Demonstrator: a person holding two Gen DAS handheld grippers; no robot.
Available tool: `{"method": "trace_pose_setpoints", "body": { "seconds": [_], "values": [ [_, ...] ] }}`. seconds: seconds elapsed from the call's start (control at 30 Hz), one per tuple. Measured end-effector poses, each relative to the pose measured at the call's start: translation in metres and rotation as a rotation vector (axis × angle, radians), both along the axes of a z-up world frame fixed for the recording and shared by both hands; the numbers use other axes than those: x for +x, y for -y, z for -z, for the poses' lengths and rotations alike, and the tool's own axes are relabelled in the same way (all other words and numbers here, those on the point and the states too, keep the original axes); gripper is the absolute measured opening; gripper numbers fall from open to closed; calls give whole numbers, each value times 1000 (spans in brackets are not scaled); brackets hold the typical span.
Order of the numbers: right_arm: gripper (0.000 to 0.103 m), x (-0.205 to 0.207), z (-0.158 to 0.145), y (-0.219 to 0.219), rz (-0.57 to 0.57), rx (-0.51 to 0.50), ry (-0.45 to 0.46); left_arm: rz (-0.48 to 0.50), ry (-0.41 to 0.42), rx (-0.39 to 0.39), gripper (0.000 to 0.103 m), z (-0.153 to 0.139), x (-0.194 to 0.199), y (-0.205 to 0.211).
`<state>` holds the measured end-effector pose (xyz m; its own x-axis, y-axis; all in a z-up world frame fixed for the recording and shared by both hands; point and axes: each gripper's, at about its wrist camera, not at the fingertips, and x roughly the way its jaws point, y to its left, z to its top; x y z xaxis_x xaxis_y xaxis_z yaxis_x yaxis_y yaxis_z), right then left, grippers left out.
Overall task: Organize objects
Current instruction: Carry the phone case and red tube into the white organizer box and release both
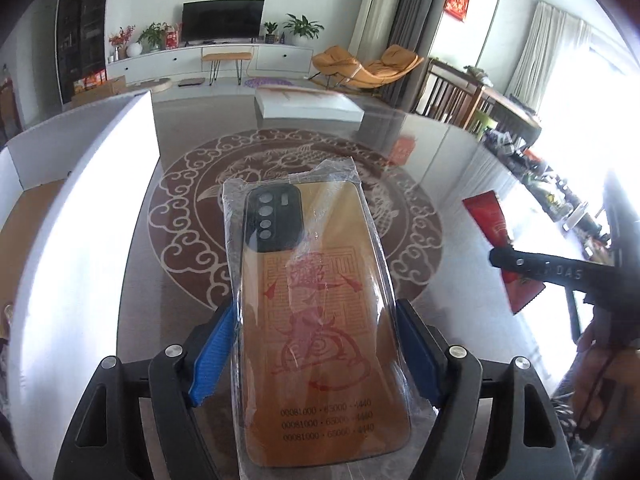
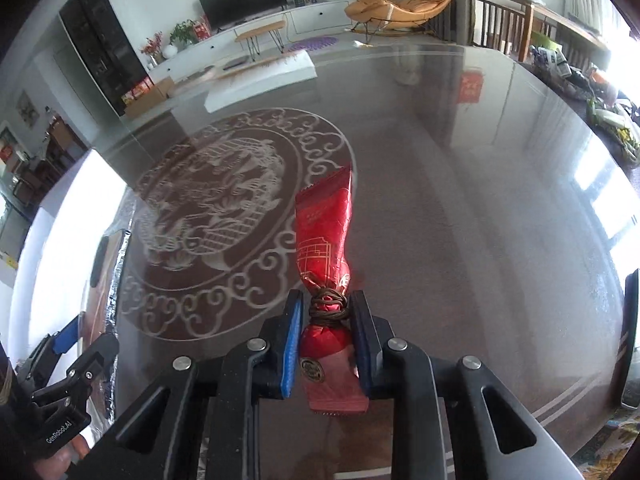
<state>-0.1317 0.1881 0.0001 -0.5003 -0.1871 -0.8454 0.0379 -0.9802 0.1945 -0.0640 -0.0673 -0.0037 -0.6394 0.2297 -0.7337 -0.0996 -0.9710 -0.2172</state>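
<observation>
My left gripper [image 1: 316,324] is shut on an orange phone case [image 1: 316,312] in a clear plastic sleeve, with a black camera block and a red figure printed on it. It is held above the glass table. My right gripper [image 2: 325,308] is shut on a red foil packet [image 2: 325,232] at its twine-tied neck, held above the table. In the left wrist view the right gripper [image 1: 496,258] and red packet [image 1: 488,216] show at the right. In the right wrist view the left gripper [image 2: 68,340] shows at the lower left.
A white open box [image 1: 80,208] stands at the left on the glass table [image 2: 460,220] with its round patterned emblem. A flat white box [image 1: 308,106] lies at the far edge. A cluttered side table [image 1: 540,168] is at the right.
</observation>
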Motion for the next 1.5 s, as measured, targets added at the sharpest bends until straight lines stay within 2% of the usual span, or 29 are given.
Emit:
{"method": "trace_pose_setpoints", "body": {
  "seconds": [0.07,0.13,0.2,0.27,0.4,0.5,0.53,0.6,0.63,0.67,0.77,0.87,0.93,1.0,1.13,1.27,1.37,1.5],
  "values": [
    [24,9,-22,21,-40,-46,-35,-7,-35,48,76,-29,13,18],
    [24,15,-47,49,-102,-98,-70,-31,-79,59,76,-58,26,44],
    [24,25,-69,90,-194,-148,-102,-83,-115,30,76,-79,41,77],
    [24,39,-87,138,-304,-214,-113,-160,-113,-9,76,-88,54,116],
    [24,67,-98,237,-515,-286,-93,-340,-27,-121,76,-71,72,195],
    [26,86,-87,303,-649,-267,-38,-391,103,-204,76,-42,72,233],
    [28,90,-80,317,-685,-245,-18,-408,138,-238,76,-33,73,241],
    [46,95,-63,343,-735,-214,45,-447,182,-293,76,-22,77,252],
    [55,97,-57,348,-736,-211,63,-460,191,-299,76,-19,81,255],
    [57,98,-53,351,-733,-211,74,-469,189,-299,77,-20,85,257],
    [59,100,-53,344,-718,-210,73,-481,138,-314,96,-29,95,255],
    [72,100,-65,328,-682,-180,26,-465,43,-331,97,-50,104,242],
    [77,99,-74,316,-662,-158,-7,-482,-8,-296,103,-67,108,238],
    [78,95,-84,306,-648,-138,-25,-514,-21,-259,103,-79,113,235],
    [79,83,-91,308,-633,-88,-34,-595,19,-273,103,-85,122,230],
    [80,77,-88,313,-632,-33,-12,-560,89,-279,103,-80,119,223],
    [87,83,-87,322,-648,25,-12,-576,107,-300,103,-81,121,223],
    [87,89,-85,331,-667,61,-10,-602,104,-316,103,-85,121,227]
  ]
}}
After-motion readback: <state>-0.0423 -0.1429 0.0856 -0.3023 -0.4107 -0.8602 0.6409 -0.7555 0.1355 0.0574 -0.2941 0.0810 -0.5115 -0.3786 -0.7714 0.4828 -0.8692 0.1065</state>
